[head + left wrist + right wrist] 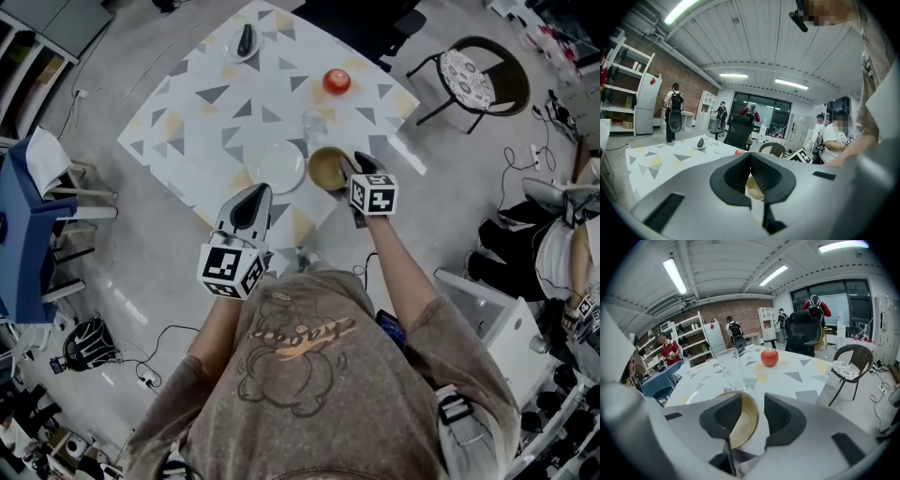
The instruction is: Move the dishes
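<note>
Head view: glass (315, 125) near tan bowl (327, 169)

The apple (337, 81) is red, the bowl (327, 169) tan, the table (202, 112) triangle-patterned.

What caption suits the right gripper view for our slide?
Open right gripper astride the rim of a round tan bowl; clear drinking glass and red apple behind on triangle-patterned white table.

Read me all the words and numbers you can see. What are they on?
Grey-brown T-shirt: orange curly lettering above a cartoon outline, too warped to read.
Two white cubes: black square patterns only, no words.
Nothing else shows readable writing.
</note>
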The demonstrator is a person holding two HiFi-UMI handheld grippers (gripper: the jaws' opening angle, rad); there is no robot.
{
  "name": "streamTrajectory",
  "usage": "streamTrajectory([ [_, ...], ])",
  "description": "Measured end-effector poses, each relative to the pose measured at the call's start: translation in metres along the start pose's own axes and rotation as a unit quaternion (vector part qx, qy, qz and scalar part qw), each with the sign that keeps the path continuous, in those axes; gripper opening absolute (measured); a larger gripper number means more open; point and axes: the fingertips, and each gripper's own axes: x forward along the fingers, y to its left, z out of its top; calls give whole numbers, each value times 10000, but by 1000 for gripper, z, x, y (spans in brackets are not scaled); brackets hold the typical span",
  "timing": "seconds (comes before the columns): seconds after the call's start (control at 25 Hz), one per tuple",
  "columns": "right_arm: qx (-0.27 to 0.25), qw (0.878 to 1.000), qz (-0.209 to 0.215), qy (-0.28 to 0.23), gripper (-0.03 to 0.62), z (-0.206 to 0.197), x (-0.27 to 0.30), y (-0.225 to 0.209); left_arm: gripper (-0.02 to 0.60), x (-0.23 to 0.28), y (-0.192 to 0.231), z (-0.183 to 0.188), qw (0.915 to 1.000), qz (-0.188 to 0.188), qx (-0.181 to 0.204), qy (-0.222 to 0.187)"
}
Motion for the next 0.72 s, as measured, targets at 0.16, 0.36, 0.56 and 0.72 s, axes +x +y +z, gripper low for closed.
streamTrajectory([
  [0.16, -155, 9994, 66, -314, 141, 26, -18, 6, 17, 4, -8, 4, 9999, -113, 21, -58],
  [0.36, -383, 9954, 236, -842, 141, 62, -53, 23, 17, 12, -21, 12, 9994, -302, 95, -136],
  [0.56, -558, 9891, 365, -1312, 141, 90, -93, 40, 17, 16, -29, 22, 9989, -386, 158, -236],
  [0.72, -688, 9831, 427, -1643, 141, 106, -124, 50, 17, 15, -30, 29, 9986, -367, 224, -305],
])
